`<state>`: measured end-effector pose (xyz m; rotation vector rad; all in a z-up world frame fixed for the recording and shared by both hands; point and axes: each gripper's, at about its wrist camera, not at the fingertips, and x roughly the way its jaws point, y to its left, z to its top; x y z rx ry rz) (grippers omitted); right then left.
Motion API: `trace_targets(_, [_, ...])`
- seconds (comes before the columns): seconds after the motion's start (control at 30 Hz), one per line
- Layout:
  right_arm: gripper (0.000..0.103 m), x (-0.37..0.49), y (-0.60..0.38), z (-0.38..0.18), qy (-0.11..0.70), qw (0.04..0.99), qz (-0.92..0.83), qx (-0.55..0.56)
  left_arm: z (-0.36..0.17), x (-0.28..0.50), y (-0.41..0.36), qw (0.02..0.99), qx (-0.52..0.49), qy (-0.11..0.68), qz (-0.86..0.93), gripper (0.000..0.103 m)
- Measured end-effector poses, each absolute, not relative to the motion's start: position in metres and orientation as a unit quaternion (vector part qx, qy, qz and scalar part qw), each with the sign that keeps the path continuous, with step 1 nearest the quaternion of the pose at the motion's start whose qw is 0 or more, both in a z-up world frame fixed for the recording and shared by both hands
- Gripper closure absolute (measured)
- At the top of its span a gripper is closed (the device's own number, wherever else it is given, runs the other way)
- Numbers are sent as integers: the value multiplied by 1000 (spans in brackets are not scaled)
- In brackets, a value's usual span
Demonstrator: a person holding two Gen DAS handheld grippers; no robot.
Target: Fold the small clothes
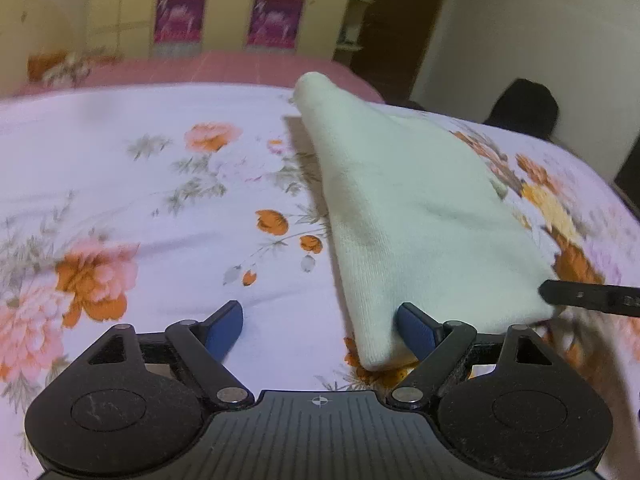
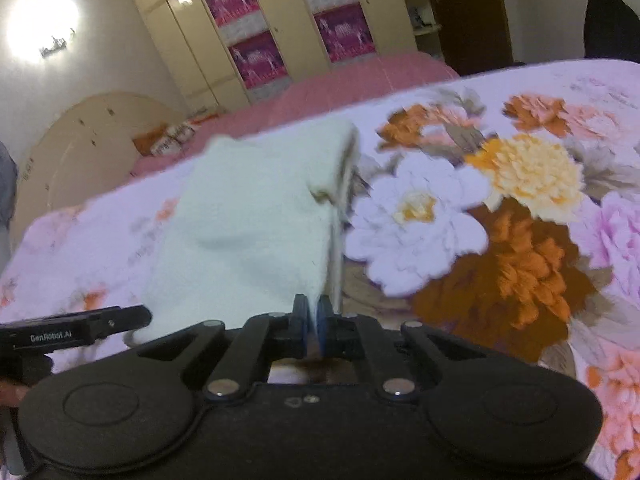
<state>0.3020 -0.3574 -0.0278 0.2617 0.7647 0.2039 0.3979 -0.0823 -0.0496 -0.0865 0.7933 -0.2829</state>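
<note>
Cream knit is what I have in front of me: a small white garment (image 1: 420, 208) lying on the floral bedsheet (image 1: 140, 184) of the bed, already doubled over at least once, judging by the stacked layers showing along its edge in the right wrist view. In the left wrist view it runs from about 12 o'clock down to 5 o'clock, narrow at the far end and wide at the near hem.

My right hand-held gripper (image 2: 314, 322) has its blue pads pressed together on the near corner of the cloth, with a thin edge of fabric caught between them, and that corner looks lifted off the sheet. My left hand-held gripper (image 1: 320, 330) stands wide apart; its right finger (image 1: 416, 330) touches or sits just under the near hem at 4 o'clock, while the left finger (image 1: 224, 330) is over bare sheet at 7 o'clock. It grips nothing that I can see.

I judge the fold as partly done: one fold is in, the piece is compact but still long, and the near end probably wants carrying toward the far end (both views are smeared with motion blur, so fine creases are beyond me). No other clothes are in view, so how many pieces are left I cannot tell.
</note>
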Motion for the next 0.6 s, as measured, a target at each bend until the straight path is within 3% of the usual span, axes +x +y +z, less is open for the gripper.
trace_targets(0.13, [94,307,-358,-35,387,908,93,130,-38,398,-76,913,-61,378,-142,19])
trace_targets(0.2, [77,306,-362,-28,373,912,92,142,-30,401,-67,919,-75,362,-140,19])
trace_targets(0.23, [75,306,-366,-24,359,917,90,150,-27,406,-65,920,-84,356,-141,19])
trace_targets(0.4, [78,335,-368,-7,326,926,93,164,-17,449,-74,926,-87,345,-122,19])
trace_targets(0.5, [77,361,-361,-2,309,934,91,156,-34,474,-78,913,-91,382,-112,19])
trace_targets(0.6, [85,391,-353,-25,369,915,91,135,-38,477,-83,908,-73,394,-119,19])
